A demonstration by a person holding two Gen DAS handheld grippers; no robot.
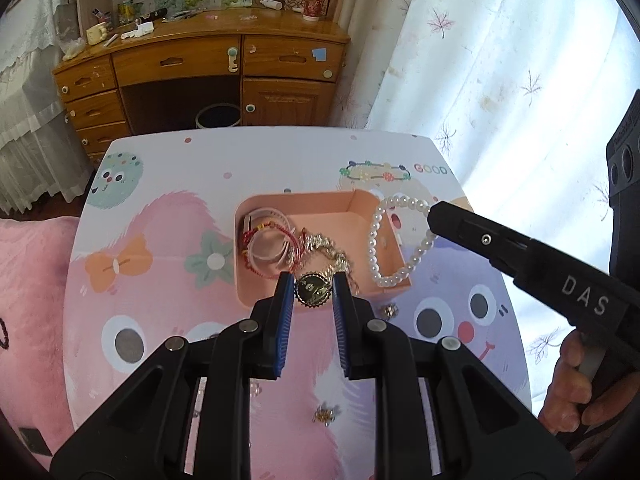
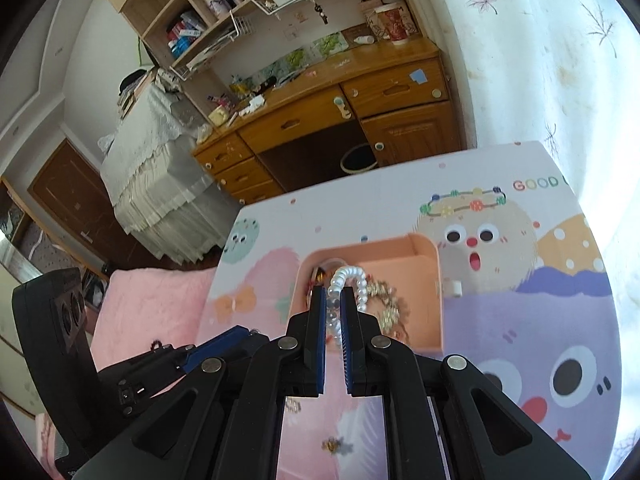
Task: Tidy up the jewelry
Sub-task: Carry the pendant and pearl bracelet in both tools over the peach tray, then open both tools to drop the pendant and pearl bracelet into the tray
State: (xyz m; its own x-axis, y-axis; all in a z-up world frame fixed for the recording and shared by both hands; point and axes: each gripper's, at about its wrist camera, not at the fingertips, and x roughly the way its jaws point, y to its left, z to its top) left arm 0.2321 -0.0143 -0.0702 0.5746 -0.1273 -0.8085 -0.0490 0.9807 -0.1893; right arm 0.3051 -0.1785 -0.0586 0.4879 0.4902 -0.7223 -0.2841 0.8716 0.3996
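Bright daylight pours through the white curtain [image 1: 500, 80] at two o'clock, washing it out to glare in both views. The table [image 2: 520, 320] is evenly lit with soft shadows. Fisheye curvature bends straight edges, and black vignetting darkens the corners.

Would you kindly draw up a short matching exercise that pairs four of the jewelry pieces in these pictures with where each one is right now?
Things:
1. White pearl-bead bracelet
2. Gold chain watch with a round dark dial
3. Red and pink cord bracelets
4. Small gold flower-shaped brooch

Places:
A. Lying loose on the cartoon-print table, outside the box
B. Clamped in the right gripper
C. Resting inside the open peach-pink plastic box, at its left end
D. Dial between the fingers of the left gripper

Pairs: 1-B, 2-D, 3-C, 4-A
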